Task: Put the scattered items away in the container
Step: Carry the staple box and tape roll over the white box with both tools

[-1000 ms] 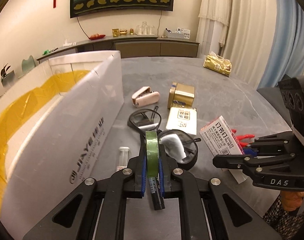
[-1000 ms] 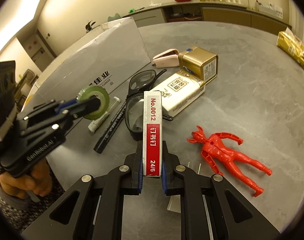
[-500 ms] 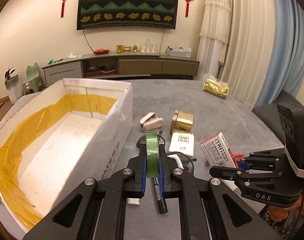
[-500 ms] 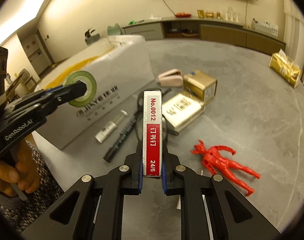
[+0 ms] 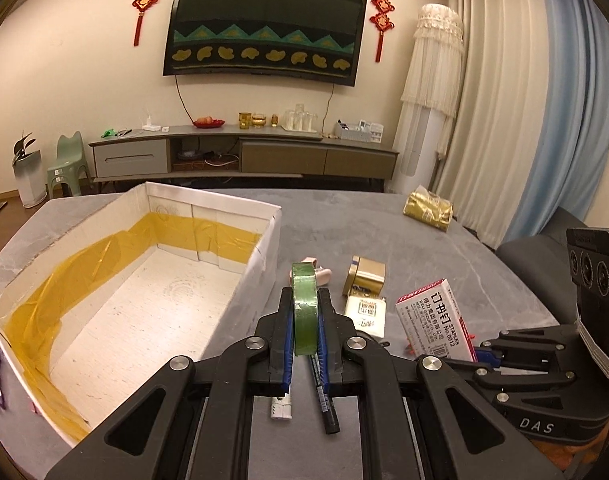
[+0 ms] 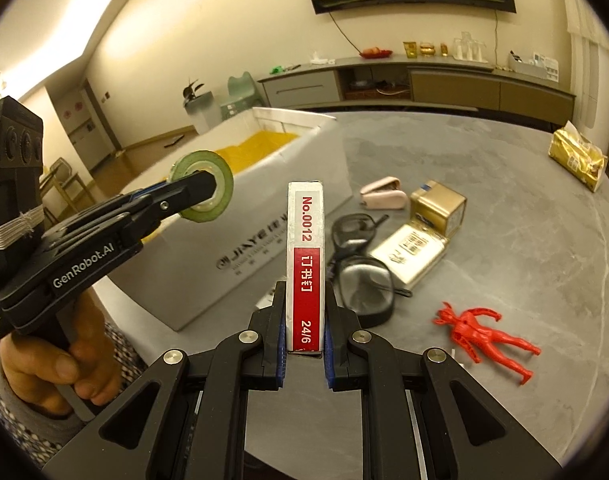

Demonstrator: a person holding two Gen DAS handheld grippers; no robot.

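both grippers have risen above the bench (image 5: pixel 444 248). left gripper (image 5: pixel 304 340) jaws pinch the green tape roll (image 5: pixel 304 308) beside the open white box (image 5: pixel 264 248); right gripper (image 6: pixel 304 344) jaws clamp the staples box (image 6: pixel 306 264) upright, near the tape.

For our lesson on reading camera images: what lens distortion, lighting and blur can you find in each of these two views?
Left wrist view: fisheye bends the curtains and the table edge; warm, even room light; the roll of green tape in the left gripper looks sharp. Right wrist view: dark vignette corners, bright ceiling glare at upper left; the staple box text in the right gripper reads clearly.
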